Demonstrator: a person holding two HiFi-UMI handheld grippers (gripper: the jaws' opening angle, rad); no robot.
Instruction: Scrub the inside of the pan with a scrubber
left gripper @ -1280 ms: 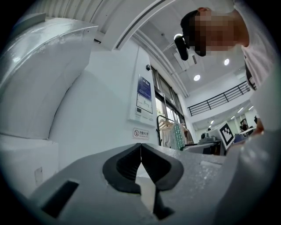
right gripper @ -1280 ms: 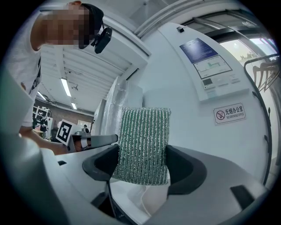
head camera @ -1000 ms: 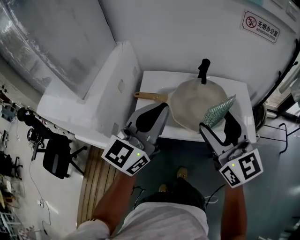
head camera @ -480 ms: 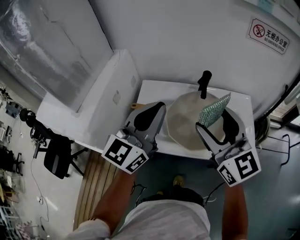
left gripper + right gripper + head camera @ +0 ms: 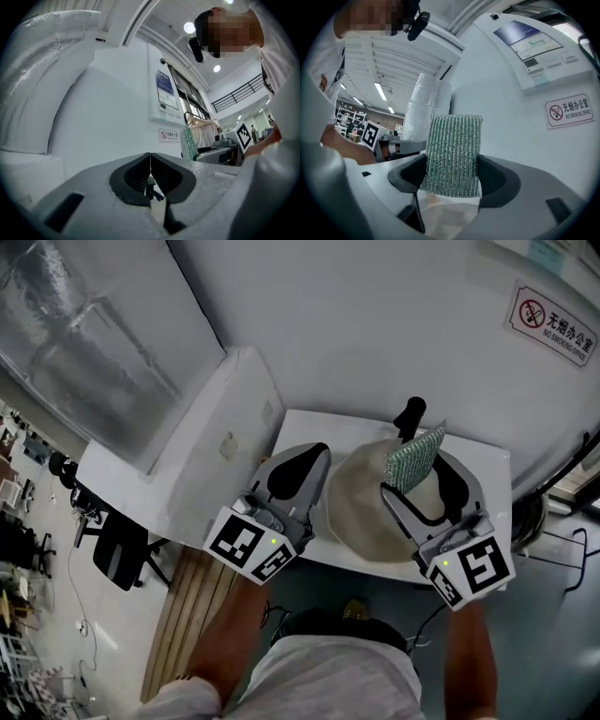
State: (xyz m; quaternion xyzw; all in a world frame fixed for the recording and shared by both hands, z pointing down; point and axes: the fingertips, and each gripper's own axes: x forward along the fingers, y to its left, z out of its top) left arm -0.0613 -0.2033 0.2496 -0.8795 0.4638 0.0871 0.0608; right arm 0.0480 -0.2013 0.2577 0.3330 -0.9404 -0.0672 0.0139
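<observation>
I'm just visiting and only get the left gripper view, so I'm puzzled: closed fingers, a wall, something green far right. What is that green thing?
Observer: A green scrubber, clamped between the right gripper's fingers.
Operator: Is there anything to scrub?
Observer: Yes. The head view shows a pale round pan on a white table.
Operator: Is the scrubber in it?
Observer: In the head view it sticks out over the pan's far side. Whether it touches, I can't tell.

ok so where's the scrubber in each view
Head view: scrubber right of centre, in the right gripper.
Left gripper view: scrubber a thin green strip right of centre.
Right gripper view: scrubber at centre, between the jaws.
Shared landmark: the no-smoking sign.
</observation>
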